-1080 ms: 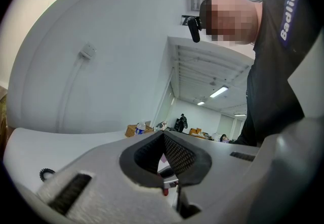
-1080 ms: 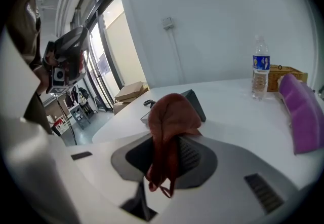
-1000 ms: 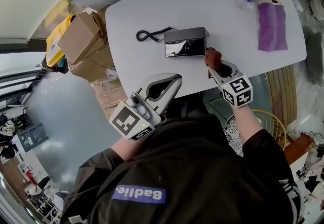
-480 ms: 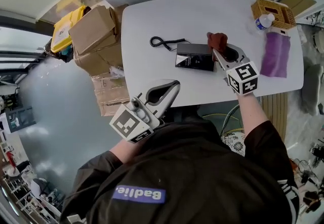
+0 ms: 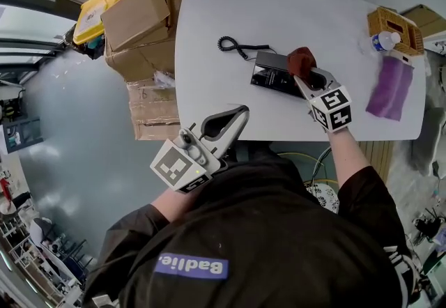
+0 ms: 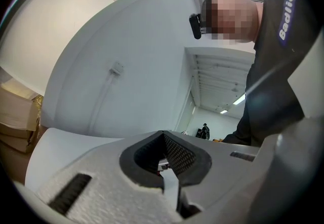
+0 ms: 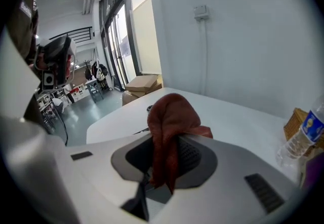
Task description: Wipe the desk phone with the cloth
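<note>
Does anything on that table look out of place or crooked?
The desk phone sits skewed to the table edge, its coiled cord trailing loose. The right hand-held gripper pinches a red cloth at its end. Nothing looks spilled or damaged.

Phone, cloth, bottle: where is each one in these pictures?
phone (image 5: 270,75), head view, on its black top face.
cloth (image 7: 171,116), right gripper view, on the middle of the red bunch.
bottle (image 5: 382,40), head view, on its body.
</note>
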